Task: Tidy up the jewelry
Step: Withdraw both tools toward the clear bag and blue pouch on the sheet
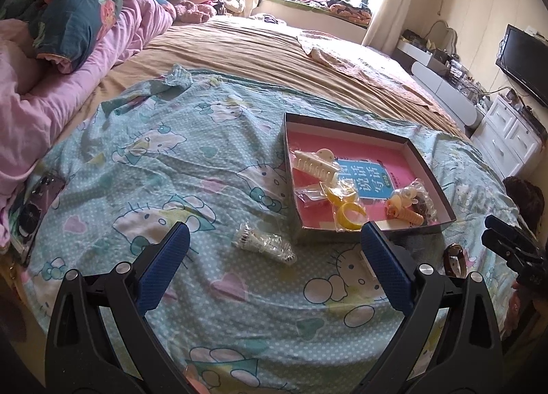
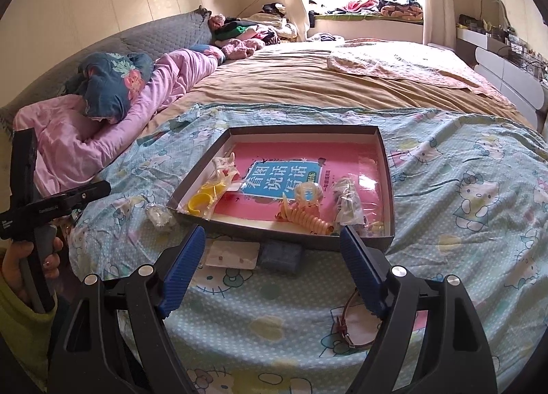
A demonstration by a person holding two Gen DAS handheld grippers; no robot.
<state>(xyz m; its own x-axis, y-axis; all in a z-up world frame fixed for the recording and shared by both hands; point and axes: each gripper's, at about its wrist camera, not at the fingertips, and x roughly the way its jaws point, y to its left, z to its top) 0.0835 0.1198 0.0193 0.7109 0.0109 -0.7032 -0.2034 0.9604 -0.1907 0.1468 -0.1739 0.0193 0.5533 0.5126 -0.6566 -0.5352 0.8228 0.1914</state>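
A clear packet of silvery jewelry [image 1: 263, 246] lies on the Hello Kitty sheet [image 1: 178, 161], just left of the shallow box [image 1: 346, 126] holding clips and bangles. The left gripper [image 1: 275, 250] hangs just before it, spread wide and empty. The right gripper [image 2: 273, 258] gapes too, before the box, a brown watch [image 2: 346, 322] beside its right finger.

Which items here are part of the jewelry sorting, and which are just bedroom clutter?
Job items:
box
cream hair claw
yellow bangle
orange spiral tie
bagged silver piece
earring card
brown watch

Lying about:
phone
pink quilt
TV
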